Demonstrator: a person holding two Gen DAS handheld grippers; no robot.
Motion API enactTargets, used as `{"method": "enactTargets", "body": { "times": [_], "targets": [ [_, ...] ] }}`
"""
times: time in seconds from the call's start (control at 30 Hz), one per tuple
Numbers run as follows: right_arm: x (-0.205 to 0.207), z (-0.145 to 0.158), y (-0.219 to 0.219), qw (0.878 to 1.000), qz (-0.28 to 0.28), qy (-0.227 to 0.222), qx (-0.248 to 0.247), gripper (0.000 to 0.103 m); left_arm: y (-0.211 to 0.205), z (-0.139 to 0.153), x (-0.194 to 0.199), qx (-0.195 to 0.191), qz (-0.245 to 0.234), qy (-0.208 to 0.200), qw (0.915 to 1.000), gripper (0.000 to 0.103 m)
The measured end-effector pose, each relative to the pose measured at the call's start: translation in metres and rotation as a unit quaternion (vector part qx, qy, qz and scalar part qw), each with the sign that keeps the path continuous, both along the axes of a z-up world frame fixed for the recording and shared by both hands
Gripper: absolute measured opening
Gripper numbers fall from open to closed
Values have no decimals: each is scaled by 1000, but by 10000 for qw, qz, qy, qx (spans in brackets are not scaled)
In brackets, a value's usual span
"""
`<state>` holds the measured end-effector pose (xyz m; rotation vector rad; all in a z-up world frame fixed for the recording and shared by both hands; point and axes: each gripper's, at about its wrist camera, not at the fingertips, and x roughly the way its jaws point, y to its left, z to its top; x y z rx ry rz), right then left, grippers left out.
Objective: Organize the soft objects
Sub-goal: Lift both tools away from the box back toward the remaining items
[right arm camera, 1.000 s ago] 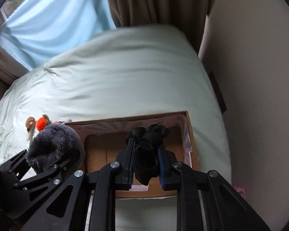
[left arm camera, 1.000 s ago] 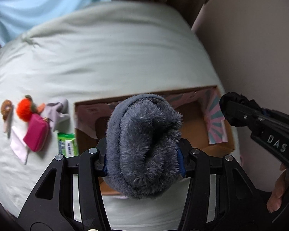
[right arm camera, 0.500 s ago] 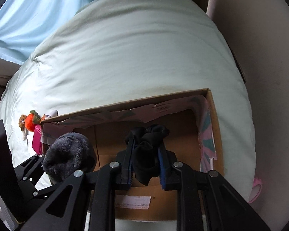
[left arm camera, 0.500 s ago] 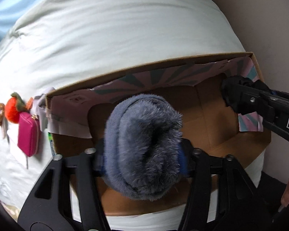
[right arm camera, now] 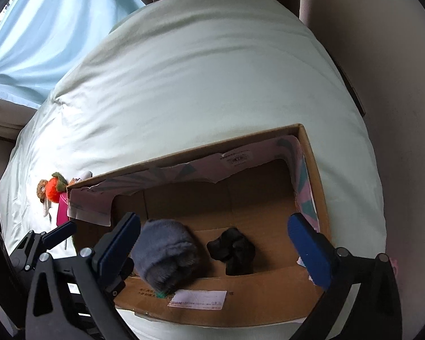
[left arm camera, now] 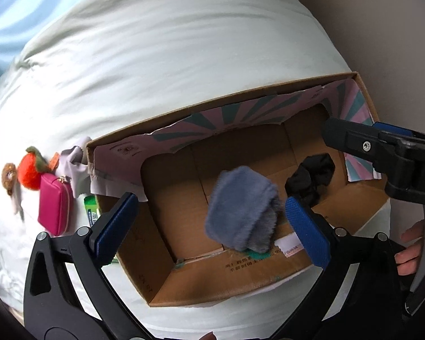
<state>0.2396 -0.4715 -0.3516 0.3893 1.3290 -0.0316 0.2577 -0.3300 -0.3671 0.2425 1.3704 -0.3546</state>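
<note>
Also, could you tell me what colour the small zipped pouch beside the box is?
Bright magenta pink pouch, clearest in the left wrist view.

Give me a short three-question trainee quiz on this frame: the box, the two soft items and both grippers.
1. True or false: the grey fuzzy roll is clamped between the left gripper's pads.
2. Which item lies nearer the right gripper side of the cardboard box? A) pink pouch B) black fabric bundle C) orange plush toy
3. Fill in: the pink pouch and the orange plush toy lie ____ the box, on the bedding.

Key
1. False: both grippers' jaws have just been opening and stand wide, with the roll loose in the box.
2. B
3. outside
</note>
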Motion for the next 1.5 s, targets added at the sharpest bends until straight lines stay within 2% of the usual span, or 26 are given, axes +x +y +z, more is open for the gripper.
{"method": "enactTargets", "body": {
  "times": [0.3,0.43,0.6,0.8,0.97,1.17,1.33,1.5],
  "targets": [
    [-15,27,3,9999,16,-154,-17,103,5,28,-14,-103,16,-212,9997,103],
    [-24,48,9,9993,130,-295,-173,103,10,52,-25,-144,-24,-382,9992,103],
    [-43,83,18,9977,179,-569,-323,103,23,91,-44,-297,99,-728,9969,103],
    [-71,137,41,9911,414,-1113,-595,103,39,143,-73,-470,156,-1233,9911,103],
    [-99,186,60,9839,512,-1533,-769,103,68,192,-101,-569,340,-1784,9817,103],
    [-131,230,84,9737,561,-2107,-669,103,115,238,-134,-644,625,-2308,9689,103],
    [-155,253,107,9636,661,-2486,-725,103,158,265,-162,-680,976,-2687,9558,103],
    [-175,265,127,9563,718,-2757,-655,103,199,281,-188,-451,1216,-2988,9455,103]
  ]
}}
